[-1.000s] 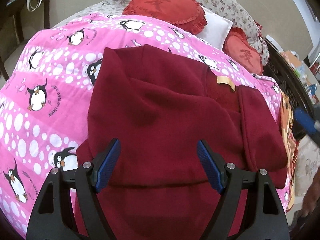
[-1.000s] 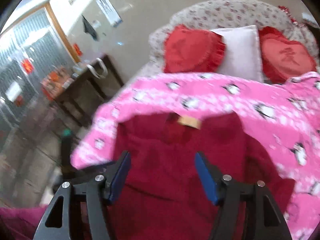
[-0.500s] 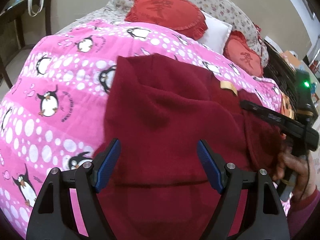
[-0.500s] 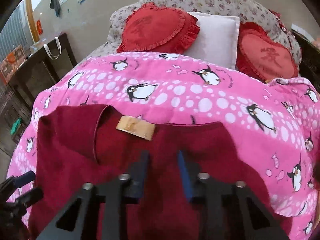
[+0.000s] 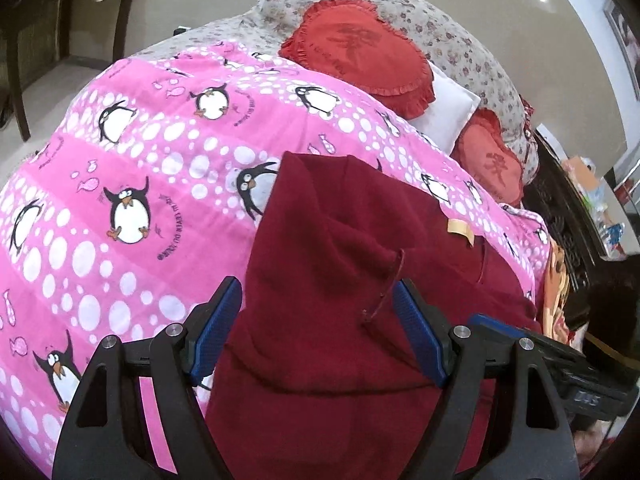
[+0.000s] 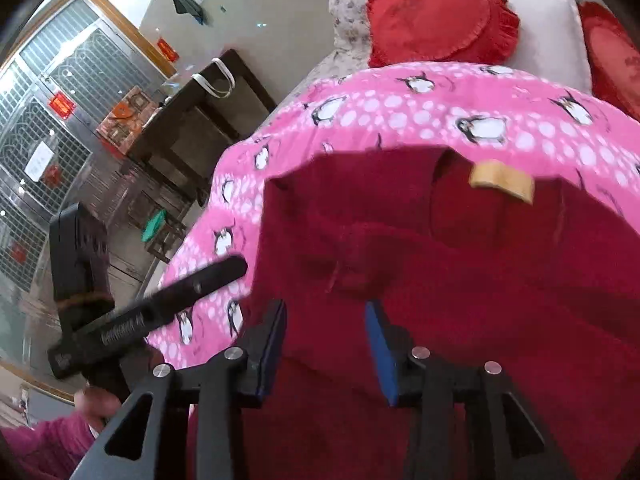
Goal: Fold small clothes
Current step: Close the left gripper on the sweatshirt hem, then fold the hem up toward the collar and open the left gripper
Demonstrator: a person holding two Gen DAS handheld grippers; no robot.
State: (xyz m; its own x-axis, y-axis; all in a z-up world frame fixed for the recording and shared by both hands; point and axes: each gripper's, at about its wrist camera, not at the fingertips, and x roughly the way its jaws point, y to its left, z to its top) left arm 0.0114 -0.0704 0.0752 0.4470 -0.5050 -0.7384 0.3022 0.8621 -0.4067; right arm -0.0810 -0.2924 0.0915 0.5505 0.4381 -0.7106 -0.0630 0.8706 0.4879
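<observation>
A bed takes up most of both views, covered by a pink penguin blanket (image 5: 132, 168) with red heart cushions (image 5: 360, 48) and a white pillow (image 5: 444, 116) at its head. On the blanket lies the dark red garment (image 5: 340, 280), neck label (image 6: 502, 180) toward the pillows, its left side already folded in over the body so a sleeve cuff (image 5: 384, 288) sits on top.

The left gripper (image 5: 320, 328) hovers over the garment's near half, its jaws wide and holding nothing. The right gripper (image 6: 326, 344) hangs low over the folded sleeve, jaws narrow but opening, with cloth below them and nothing visibly pinched.

The step in hand looks like settling the folded sleeve flat. To do it well, the right jaws should clear the fabric fully before lifting away, so the fleece does not drag. The next fold should then start from the outer edge, keeping the label centred and the layers smooth.
</observation>
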